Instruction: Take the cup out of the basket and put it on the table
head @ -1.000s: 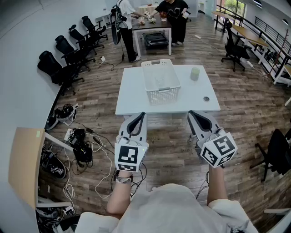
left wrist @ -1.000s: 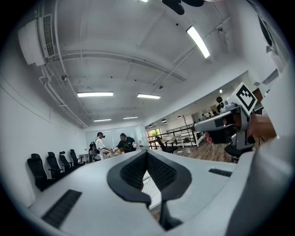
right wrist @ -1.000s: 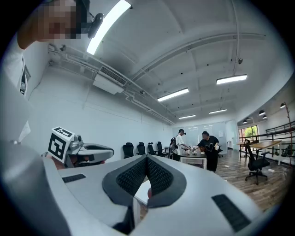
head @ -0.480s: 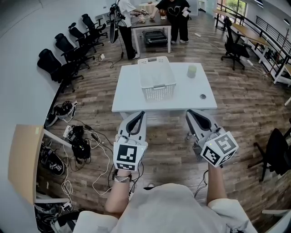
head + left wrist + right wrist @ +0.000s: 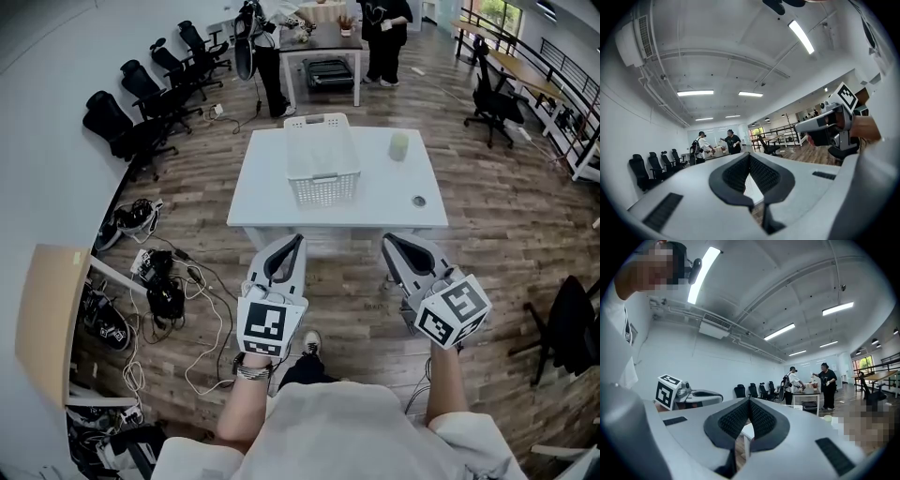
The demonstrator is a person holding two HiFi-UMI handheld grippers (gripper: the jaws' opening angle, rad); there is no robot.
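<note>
Holds left gripper [image 5: 294, 241] and right gripper [image 5: 387, 241] pinched shut, empty. Cannot spot cup in basket [image 5: 323, 190], top middle; probably light, so pinch rim gently.

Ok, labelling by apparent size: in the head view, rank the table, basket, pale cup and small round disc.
Largest to smallest:
1. table
2. basket
3. pale cup
4. small round disc
All share one tabletop, so nearness hardly skews the order.
</note>
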